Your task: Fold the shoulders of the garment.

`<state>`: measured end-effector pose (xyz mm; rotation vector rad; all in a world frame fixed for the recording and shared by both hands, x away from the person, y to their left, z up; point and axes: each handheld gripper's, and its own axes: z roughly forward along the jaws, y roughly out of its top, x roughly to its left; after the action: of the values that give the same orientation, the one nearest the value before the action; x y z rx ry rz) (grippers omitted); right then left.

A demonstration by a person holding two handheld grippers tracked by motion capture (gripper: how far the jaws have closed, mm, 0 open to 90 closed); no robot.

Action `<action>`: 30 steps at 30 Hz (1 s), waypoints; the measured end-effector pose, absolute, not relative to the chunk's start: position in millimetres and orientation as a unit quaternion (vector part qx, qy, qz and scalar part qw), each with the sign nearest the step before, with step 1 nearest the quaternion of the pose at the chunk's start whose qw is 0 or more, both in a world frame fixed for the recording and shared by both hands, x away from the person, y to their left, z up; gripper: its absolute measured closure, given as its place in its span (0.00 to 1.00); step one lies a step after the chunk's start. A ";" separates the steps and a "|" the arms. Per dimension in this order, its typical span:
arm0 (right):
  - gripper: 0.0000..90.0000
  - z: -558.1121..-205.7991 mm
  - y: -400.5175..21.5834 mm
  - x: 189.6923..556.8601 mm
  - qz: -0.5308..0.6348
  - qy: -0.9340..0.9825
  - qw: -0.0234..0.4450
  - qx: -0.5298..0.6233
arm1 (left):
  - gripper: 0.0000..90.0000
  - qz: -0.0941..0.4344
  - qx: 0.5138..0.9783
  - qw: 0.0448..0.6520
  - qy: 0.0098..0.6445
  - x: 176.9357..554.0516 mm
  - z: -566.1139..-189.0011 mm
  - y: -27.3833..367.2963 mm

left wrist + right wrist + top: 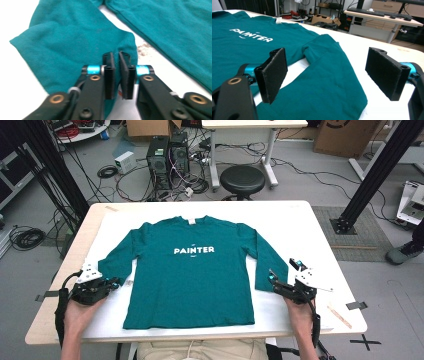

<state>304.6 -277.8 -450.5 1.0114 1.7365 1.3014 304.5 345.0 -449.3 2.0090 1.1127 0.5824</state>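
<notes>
High view: teal shirt (192,270) lies flat, front up, on the white table (300,220); left gripper (114,282) at its left cuff, right gripper (285,276) at its right cuff. Left gripper view: jaws clenched on the cuff edge (125,50). Right gripper view: jaws released, spread wide, the sleeve (324,82) lying between and beyond them, untouched.

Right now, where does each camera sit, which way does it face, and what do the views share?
High view: above the person's side, looking forward and down at the teal shirt on the table; both forearms, left gripper, right gripper.
Left gripper view: along jaws pinched on the left sleeve cuff.
Right gripper view: along open jaws over the right sleeve.
All three views share the shirt.
</notes>
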 end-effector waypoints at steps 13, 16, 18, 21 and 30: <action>0.20 -450.5 -276.8 303.5 0.505 0.674 0.364 0.398 | 0.95 0.243 0.744 0.479 0.397 308.1 -403.0 289.7; 0.20 -450.5 -276.9 303.6 0.504 0.675 0.365 0.396 | 0.95 0.238 0.749 0.480 0.391 316.6 -396.7 266.9; 0.20 -450.5 -276.9 303.6 0.504 0.675 0.365 0.397 | 0.94 0.233 0.755 0.480 0.381 322.5 -394.5 250.1; 0.20 -450.5 -277.1 303.8 0.505 0.675 0.364 0.396 | 0.95 0.219 0.765 0.478 0.372 330.6 -394.8 224.0; 0.20 -450.5 -277.0 303.6 0.505 0.675 0.366 0.395 | 0.94 0.186 0.790 0.465 0.355 346.2 -402.8 159.8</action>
<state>303.6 -277.0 -450.5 1.0146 1.7355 1.2981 346.2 159.8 -402.8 1.9401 0.8708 0.4573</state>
